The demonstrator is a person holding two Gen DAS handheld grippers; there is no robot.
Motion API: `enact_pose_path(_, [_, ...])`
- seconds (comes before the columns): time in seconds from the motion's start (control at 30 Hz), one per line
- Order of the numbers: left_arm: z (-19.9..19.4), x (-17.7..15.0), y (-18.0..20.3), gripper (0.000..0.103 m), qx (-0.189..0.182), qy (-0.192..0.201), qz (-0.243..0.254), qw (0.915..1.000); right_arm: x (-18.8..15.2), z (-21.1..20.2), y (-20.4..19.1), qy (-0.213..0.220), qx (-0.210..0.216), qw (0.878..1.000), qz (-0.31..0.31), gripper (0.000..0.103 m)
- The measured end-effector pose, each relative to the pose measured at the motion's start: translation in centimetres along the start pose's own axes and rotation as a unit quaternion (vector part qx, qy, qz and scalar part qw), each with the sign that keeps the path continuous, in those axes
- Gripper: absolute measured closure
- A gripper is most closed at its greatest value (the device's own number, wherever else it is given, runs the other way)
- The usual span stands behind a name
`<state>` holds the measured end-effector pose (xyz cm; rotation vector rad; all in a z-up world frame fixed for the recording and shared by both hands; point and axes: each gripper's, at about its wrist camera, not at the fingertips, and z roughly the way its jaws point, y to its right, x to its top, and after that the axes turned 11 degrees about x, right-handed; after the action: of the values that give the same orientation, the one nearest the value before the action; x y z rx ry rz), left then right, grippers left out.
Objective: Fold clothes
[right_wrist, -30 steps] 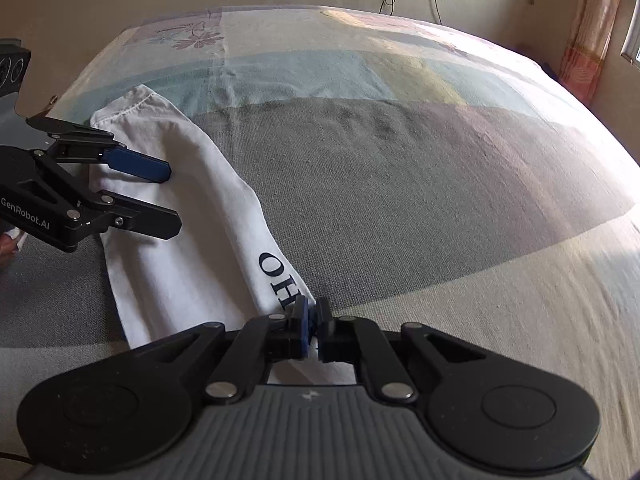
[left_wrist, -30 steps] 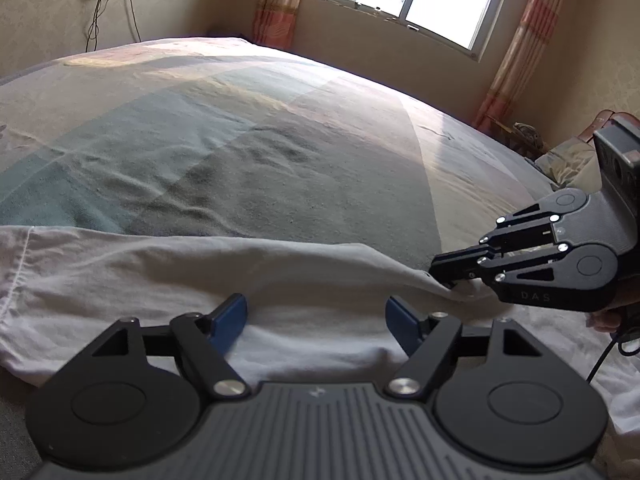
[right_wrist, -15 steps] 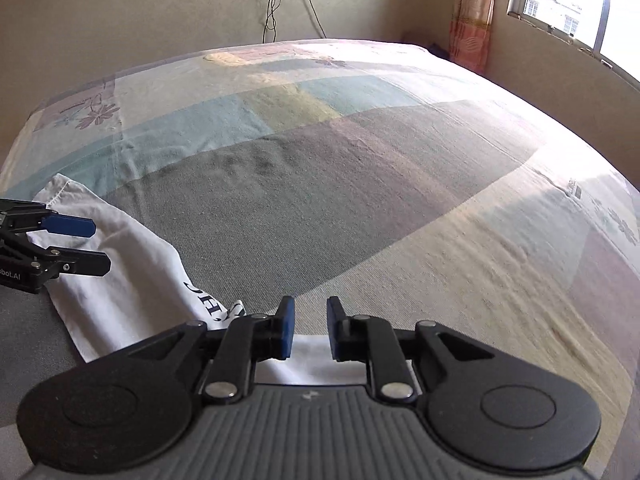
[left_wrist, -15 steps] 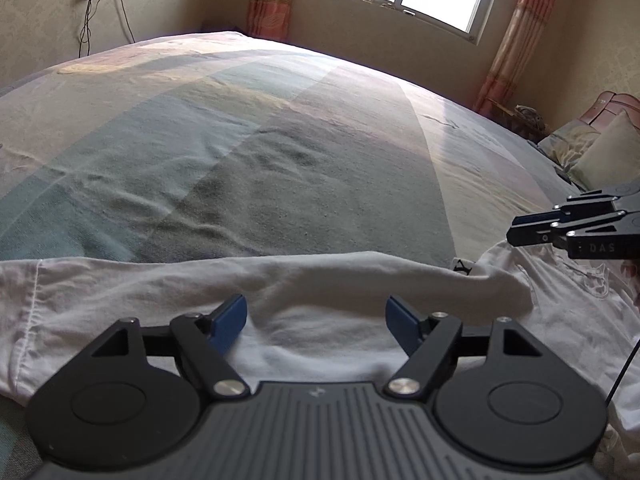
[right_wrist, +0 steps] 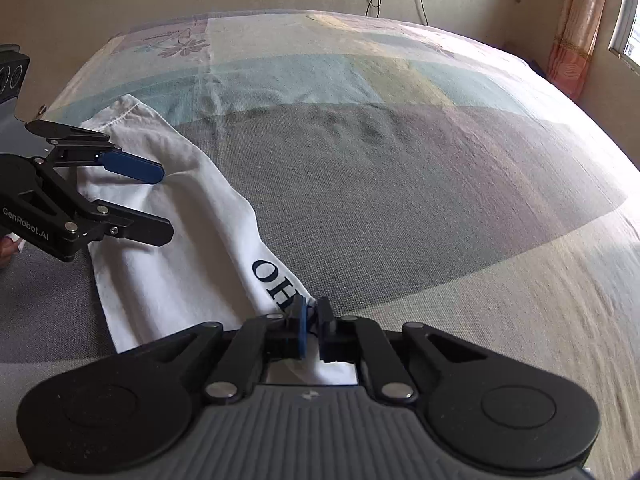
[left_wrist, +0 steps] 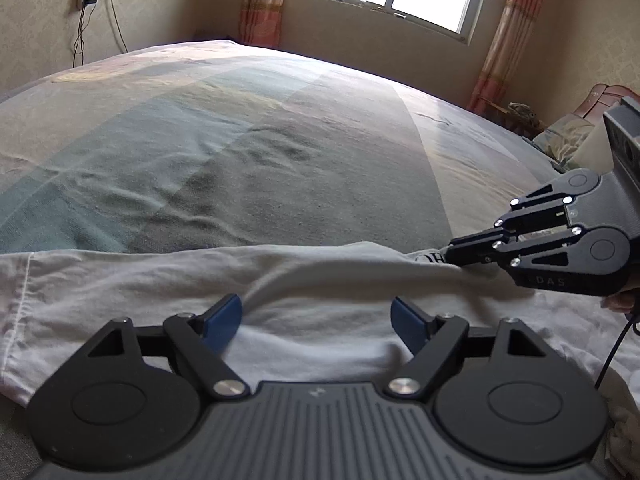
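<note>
1. I judge the folding barely begun: the white garment (right_wrist: pixel 168 240) lies as a long, rumpled strip on the bed (right_wrist: pixel 400 184), one side turned in, no tidy stack yet.
2. My right gripper (right_wrist: pixel 312 316) is clenched on the fabric edge beside the dark lettering (right_wrist: pixel 276 280); its jaws have just closed there.
3. My left gripper (left_wrist: pixel 316 320) is released, having just opened wider, its blue pads (left_wrist: pixel 222 316) apart above the cloth.
4. No baskets or boxes are in sight.
</note>
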<state>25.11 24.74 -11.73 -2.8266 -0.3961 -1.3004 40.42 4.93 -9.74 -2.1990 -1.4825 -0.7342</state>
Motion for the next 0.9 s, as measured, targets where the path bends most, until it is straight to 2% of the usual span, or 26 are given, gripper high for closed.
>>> enact_pose_path(0.1, [-0.5, 1.2, -0.2, 0.022, -0.038, -0.002, -0.019, 0.9991, 0.9, 0.7, 0.5, 0.027, -0.068, 0.997, 0.008, 0.097])
enact_pose_path(0.13, [-0.5, 1.6, -0.3, 0.021, -0.044, 0.001, -0.024, 0.9987, 1.4, 0.9, 1.4, 0.038, -0.082, 0.995, 0.033, 0.097])
enact_pose_path(0.2, [0.1, 2.0, -0.4, 0.021, -0.036, -0.012, -0.025, 0.9990, 1.9, 0.6, 2.9, 0.047, -0.104, 0.992, 0.061, 0.095])
enact_pose_path(0.27, [0.7, 1.6, -0.7, 0.021, -0.014, -0.028, -0.016, 0.9994, 1.6, -1.2, 3.6, 0.067, -0.098, 0.988, 0.102, 0.088])
enact_pose_path(0.3, [1.0, 1.4, -0.9, 0.022, -0.003, -0.036, -0.012, 0.9993, 1.3, -2.5, 3.6, 0.074, -0.094, 0.986, 0.119, 0.081])
enact_pose_path(0.33, [0.8, 1.1, -1.1, 0.021, 0.000, -0.034, -0.006, 0.9994, 0.7, -3.6, 3.5, 0.071, -0.104, 0.983, 0.135, 0.065])
enact_pose_path(0.4, [0.3, 0.6, -1.4, 0.021, 0.004, -0.027, 0.005, 0.9996, -0.7, -5.2, 3.3, 0.060, -0.121, 0.977, 0.168, 0.046])
enact_pose_path(0.47, [0.1, 0.4, -1.5, 0.021, 0.011, -0.026, 0.011, 0.9995, -2.8, -5.6, 3.8, 0.043, -0.114, 0.969, 0.216, 0.045])
enact_pose_path(0.57, [-0.1, 0.5, -1.5, 0.021, 0.032, -0.035, 0.023, 0.9986, -4.8, -3.3, 5.5, 0.023, -0.119, 0.954, 0.274, 0.045])
enact_pose_path(0.63, [-0.4, 0.3, -1.8, 0.021, 0.064, -0.042, 0.041, 0.9962, -4.8, -2.3, 6.4, 0.056, -0.128, 0.949, 0.283, 0.036])
enact_pose_path(0.7, [-0.9, 0.3, -2.9, 0.020, 0.078, -0.047, 0.036, 0.9951, -3.7, -1.2, 7.5, 0.061, -0.149, 0.949, 0.272, 0.033])
enact_pose_path(0.8, [-2.0, 0.8, -4.4, 0.021, 0.079, -0.052, 0.014, 0.9954, -2.7, -0.6, 9.1, 0.065, -0.165, 0.946, 0.271, 0.033])
enact_pose_path(0.87, [-2.7, 1.4, -4.5, 0.021, 0.047, -0.040, 0.015, 0.9980, -2.4, -2.4, 9.7, 0.074, -0.168, 0.937, 0.296, 0.035])
enact_pose_path(0.9, [-2.7, 1.6, -4.2, 0.021, 0.030, -0.038, 0.014, 0.9987, -2.3, -3.6, 9.4, 0.084, -0.162, 0.938, 0.294, 0.035])
